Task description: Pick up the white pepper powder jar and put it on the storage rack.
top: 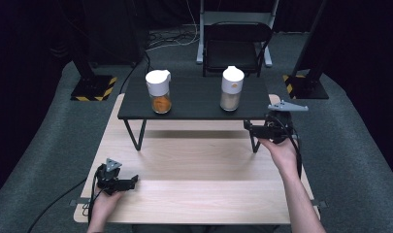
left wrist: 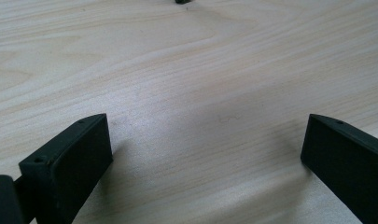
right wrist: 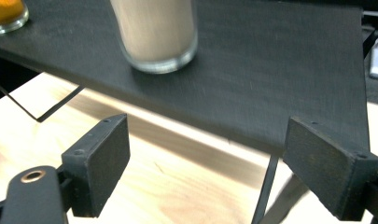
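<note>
Black right gripper hanging near the front right corner of the dark shelf, jaws apart and empty, just below the beige-filled jar standing upright on it. Left gripper resting on the wooden table, jaws wide, empty. Risking a knock on the shelf edge, toppling the jar.

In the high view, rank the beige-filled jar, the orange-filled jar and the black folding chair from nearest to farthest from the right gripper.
Measured from the right gripper, by the black shelf's right front corner:
1. Beige-filled jar, on the shelf's right half, just up and left of the gripper.
2. Orange-filled jar, on the shelf's left half.
3. Black folding chair, on the floor behind the shelf.
</note>
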